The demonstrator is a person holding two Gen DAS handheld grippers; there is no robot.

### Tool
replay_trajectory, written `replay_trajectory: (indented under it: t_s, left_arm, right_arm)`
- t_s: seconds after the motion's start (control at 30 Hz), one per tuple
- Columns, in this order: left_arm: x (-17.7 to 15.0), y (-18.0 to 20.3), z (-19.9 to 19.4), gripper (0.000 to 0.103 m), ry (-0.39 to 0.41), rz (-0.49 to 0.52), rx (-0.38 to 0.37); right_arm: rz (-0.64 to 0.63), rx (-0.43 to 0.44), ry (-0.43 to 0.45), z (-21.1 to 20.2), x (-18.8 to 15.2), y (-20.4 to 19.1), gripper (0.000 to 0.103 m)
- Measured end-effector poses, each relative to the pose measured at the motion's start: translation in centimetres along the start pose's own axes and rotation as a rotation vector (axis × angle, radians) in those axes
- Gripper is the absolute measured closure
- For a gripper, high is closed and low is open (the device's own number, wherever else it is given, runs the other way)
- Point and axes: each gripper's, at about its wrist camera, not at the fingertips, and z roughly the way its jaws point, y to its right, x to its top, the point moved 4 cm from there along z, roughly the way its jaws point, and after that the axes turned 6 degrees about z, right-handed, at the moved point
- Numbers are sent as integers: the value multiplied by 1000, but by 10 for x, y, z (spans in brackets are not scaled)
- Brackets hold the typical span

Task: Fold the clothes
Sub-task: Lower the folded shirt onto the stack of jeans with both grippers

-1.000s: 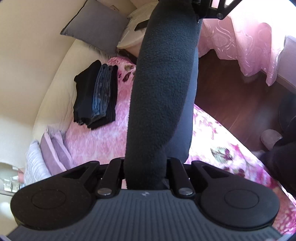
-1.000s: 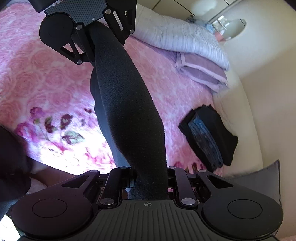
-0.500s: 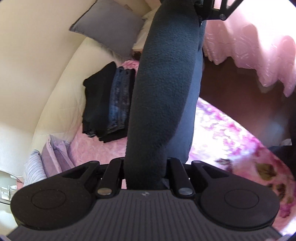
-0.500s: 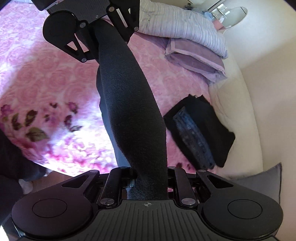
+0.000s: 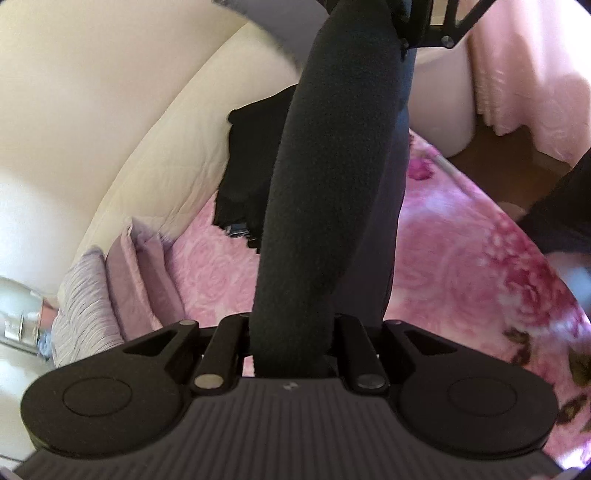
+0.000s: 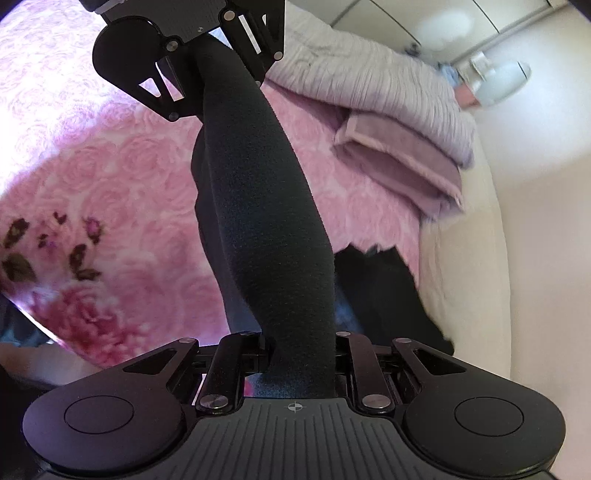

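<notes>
A folded dark fleece garment (image 5: 332,184) hangs stretched between my two grippers above the pink bed. My left gripper (image 5: 291,347) is shut on one end of it; the same gripper shows at the top of the right wrist view (image 6: 199,48). The other end of the garment (image 6: 258,221) sits clamped in my right gripper (image 6: 299,369), which also appears at the top of the left wrist view (image 5: 424,22). A stack of folded dark clothes (image 5: 247,166) (image 6: 388,295) lies on the bed just beyond and below the garment, partly hidden by it.
The pink rose-patterned blanket (image 5: 461,258) (image 6: 110,184) covers the bed. Folded lilac bedding (image 5: 140,273) (image 6: 399,166) lies by the cream padded bed surround (image 5: 147,147). A person's dark clothing (image 5: 561,206) and wooden floor (image 5: 498,147) are at the bed's edge.
Both grippers have carried the garment across the bed toward the dark stack. The stack now looks larger and lies partly behind the garment. The grips are unchanged.
</notes>
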Motion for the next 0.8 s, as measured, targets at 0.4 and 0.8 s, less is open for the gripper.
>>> replay_trajectory:
  t_s: [0.4, 0.8]
  left_arm:
    - [146, -159, 117, 91, -61, -31, 172]
    - [187, -142, 315, 86, -118, -68, 164]
  right_arm:
    - [-104, -46, 183, 73, -58, 237, 87]
    - [-46, -126, 229, 237, -152, 352, 85]
